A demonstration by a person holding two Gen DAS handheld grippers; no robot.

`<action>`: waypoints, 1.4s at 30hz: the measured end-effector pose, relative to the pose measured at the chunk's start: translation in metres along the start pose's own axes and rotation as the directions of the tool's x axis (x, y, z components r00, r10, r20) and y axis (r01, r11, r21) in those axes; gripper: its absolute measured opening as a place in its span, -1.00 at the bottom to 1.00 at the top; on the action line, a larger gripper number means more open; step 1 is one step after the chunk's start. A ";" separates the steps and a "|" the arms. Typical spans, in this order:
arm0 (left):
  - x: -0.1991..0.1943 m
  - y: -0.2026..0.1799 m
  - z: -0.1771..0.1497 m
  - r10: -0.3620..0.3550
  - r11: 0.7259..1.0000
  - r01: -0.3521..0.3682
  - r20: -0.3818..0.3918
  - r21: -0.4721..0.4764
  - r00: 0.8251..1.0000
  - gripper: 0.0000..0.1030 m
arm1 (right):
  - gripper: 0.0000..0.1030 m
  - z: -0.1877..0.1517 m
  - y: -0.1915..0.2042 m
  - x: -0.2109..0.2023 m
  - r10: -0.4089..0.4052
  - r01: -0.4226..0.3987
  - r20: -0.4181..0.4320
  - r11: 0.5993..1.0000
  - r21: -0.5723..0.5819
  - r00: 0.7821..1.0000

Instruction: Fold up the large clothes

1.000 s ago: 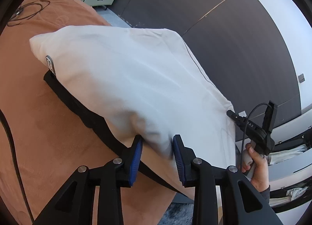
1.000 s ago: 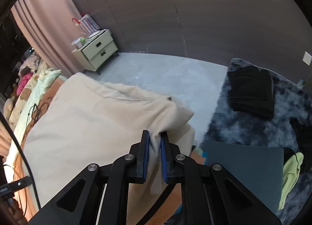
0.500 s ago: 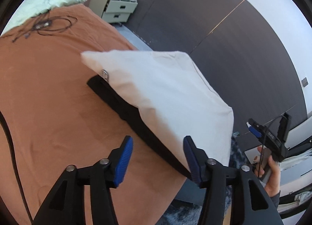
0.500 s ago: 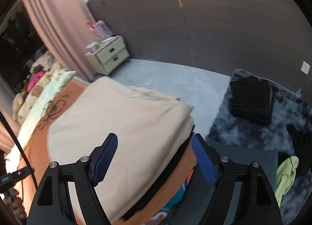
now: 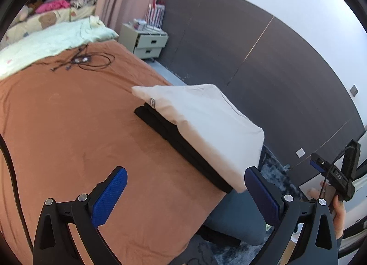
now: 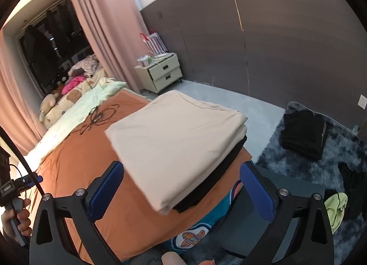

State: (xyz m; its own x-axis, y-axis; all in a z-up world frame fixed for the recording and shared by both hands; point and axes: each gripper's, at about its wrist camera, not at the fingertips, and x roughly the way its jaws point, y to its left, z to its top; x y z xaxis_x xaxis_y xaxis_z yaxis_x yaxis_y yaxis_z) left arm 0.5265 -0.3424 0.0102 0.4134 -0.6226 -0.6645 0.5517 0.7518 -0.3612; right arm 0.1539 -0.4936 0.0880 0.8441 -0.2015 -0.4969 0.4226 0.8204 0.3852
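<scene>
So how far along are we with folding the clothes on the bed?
The cream garment lies folded on a folded black garment at the corner of the orange bed. Nothing is in hand: the left gripper and right gripper are open, off the stack. A black pile and a yellow-green garment on the rug may remain.

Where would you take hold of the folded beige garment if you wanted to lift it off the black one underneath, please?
Probably the near corner of the folded beige garment, coming from the bed's foot edge. That corner overhangs the black garment, so one tong finger could slide beneath. Both the left tongs and right tongs are open and off it.
</scene>
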 end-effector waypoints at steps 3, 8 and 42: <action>-0.026 -0.002 -0.020 0.004 1.000 -0.004 0.034 0.001 0.999 0.99 | 0.98 -0.020 0.001 -0.017 0.014 -0.014 0.013 1.000 -0.027 1.000; -0.067 -0.009 -0.058 0.019 1.000 -0.020 0.092 0.008 0.996 0.99 | 1.00 -0.054 -0.001 -0.039 0.070 -0.066 0.063 0.996 -0.055 0.996; -0.250 -0.083 -0.332 0.201 0.953 -0.271 0.391 0.134 0.898 0.99 | 1.00 -0.223 -0.041 -0.134 0.204 -0.157 0.145 0.946 -0.283 0.968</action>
State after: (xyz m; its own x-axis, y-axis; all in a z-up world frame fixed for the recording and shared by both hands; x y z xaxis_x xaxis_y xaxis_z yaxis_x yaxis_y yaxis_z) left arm 0.1365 -0.1766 -0.0110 0.7652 -0.4931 -0.4138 0.5107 0.8564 -0.0762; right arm -0.0500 -0.3808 -0.0345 0.9512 -0.1054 -0.2901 0.1741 0.9593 0.2222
